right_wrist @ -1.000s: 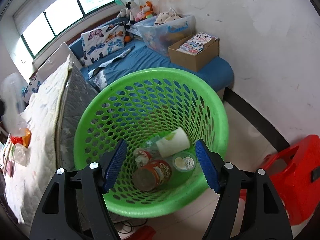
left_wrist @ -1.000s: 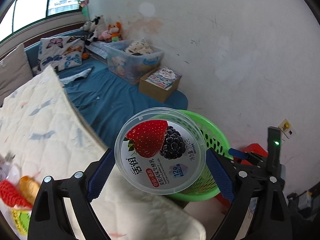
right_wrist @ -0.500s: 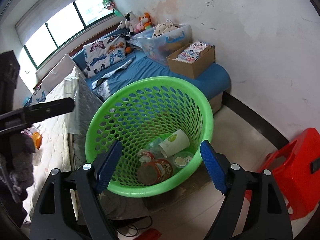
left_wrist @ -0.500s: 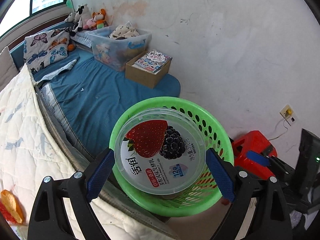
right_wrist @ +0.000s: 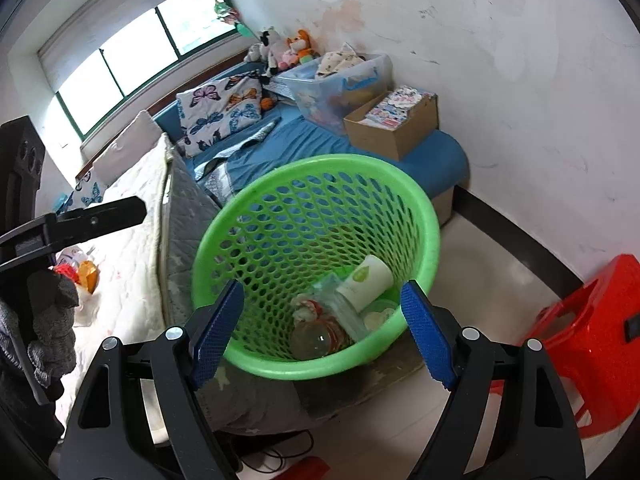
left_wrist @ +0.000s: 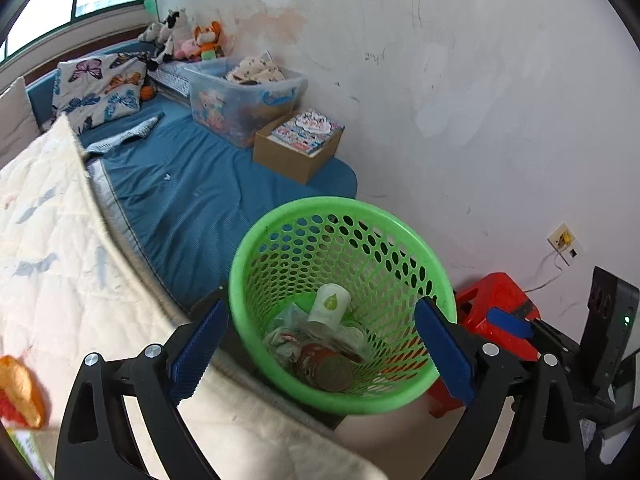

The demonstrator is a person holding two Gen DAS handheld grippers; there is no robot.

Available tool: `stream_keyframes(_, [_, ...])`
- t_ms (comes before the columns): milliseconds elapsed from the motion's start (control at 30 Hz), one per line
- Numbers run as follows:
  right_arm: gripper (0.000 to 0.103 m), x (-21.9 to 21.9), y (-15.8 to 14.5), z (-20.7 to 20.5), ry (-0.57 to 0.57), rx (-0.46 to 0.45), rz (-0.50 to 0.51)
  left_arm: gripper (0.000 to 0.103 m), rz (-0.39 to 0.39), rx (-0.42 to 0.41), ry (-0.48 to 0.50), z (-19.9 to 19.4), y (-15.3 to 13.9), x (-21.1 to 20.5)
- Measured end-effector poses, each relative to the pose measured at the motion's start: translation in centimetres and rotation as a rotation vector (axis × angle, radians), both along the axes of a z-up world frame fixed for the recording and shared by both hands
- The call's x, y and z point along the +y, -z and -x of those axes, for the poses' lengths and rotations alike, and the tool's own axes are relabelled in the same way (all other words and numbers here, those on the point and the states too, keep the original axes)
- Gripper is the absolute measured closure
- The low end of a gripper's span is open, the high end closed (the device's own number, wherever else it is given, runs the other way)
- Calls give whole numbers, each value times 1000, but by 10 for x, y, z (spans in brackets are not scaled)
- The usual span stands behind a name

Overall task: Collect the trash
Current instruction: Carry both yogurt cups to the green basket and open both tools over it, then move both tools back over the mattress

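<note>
A green mesh basket (left_wrist: 256,280) stands on the floor beside the bed; it also shows in the right wrist view (right_wrist: 424,216). Inside lie a white paper cup (left_wrist: 330,306), a red-labelled can (left_wrist: 326,366), crumpled wrappers and a clear tub; the cup (right_wrist: 366,280) and the can (right_wrist: 320,336) also show in the right wrist view. My left gripper (left_wrist: 320,352) is open and empty above the basket. My right gripper (right_wrist: 320,332) is open and empty over the basket's near rim. The yogurt tub I held is out of my fingers.
A red plastic stool (right_wrist: 592,320) stands right of the basket. The bed with a white quilt (left_wrist: 48,264) and blue sheet (left_wrist: 192,192) lies left. Orange and red trash (right_wrist: 82,274) sits on the quilt. A cardboard box (left_wrist: 298,148) rests by the wall.
My left gripper moved over the basket, opened and let go of the strawberry yogurt tub, which is gone from its fingers. My right gripper drew back a little from the basket.
</note>
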State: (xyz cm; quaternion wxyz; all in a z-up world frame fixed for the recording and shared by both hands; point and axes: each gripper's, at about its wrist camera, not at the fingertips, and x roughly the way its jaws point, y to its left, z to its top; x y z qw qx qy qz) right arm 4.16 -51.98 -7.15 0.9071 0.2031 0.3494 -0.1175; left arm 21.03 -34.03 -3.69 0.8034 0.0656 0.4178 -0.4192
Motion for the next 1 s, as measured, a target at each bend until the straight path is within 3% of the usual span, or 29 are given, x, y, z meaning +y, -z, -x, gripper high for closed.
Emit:
stream_keyframes(367, [21, 42, -20, -13, -103, -41, 20, 12, -1, -77, -147, 37, -18, 104])
stream_keyframes(500, [21, 64, -27, -24, -162, -49, 30, 12, 0, -66, -218, 44, -16, 144])
stream_keyframes(800, [20, 119, -28, -60, -333, -32, 58, 12, -32, -54, -453, 46, -11, 243])
stream_keyframes(1000, [20, 156, -27, -83, -453, -21, 60, 12, -67, -37, -660, 42, -13, 312])
